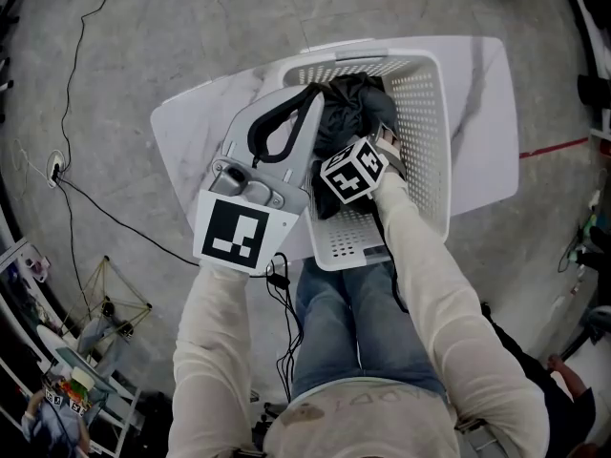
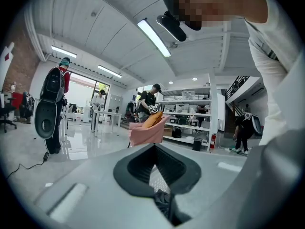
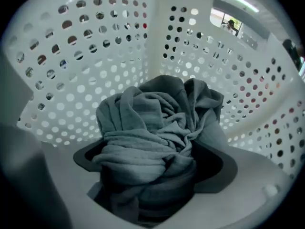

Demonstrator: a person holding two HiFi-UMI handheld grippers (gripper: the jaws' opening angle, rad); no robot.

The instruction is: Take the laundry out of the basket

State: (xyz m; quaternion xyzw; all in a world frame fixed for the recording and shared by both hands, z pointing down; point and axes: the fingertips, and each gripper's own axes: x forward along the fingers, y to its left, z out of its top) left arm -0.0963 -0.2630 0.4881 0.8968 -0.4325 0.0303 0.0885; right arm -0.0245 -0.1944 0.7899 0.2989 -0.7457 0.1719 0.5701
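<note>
A white perforated basket (image 1: pixel 434 132) stands on a white marble table (image 1: pixel 482 93), and a bundle of dark grey laundry (image 1: pixel 355 101) lies inside it. My right gripper (image 1: pixel 349 128) reaches down into the basket. It is shut on a bunched fold of the laundry (image 3: pixel 152 123), which fills the space between its jaws in front of the basket wall (image 3: pixel 95 56). My left gripper (image 1: pixel 315 92) hovers over the basket's left rim with its tips meeting and nothing held. In the left gripper view, that gripper (image 2: pixel 155 147) faces out across the room, with a bit of cloth (image 2: pixel 164 202) showing below it.
The table's near edge is against the person's knees in jeans (image 1: pixel 348 303). A black cable (image 1: pixel 95 208) runs over the grey floor at the left and a red tape line (image 1: pixel 554 147) at the right. Beyond the left gripper are a pink chair (image 2: pixel 147 130), shelves and several people.
</note>
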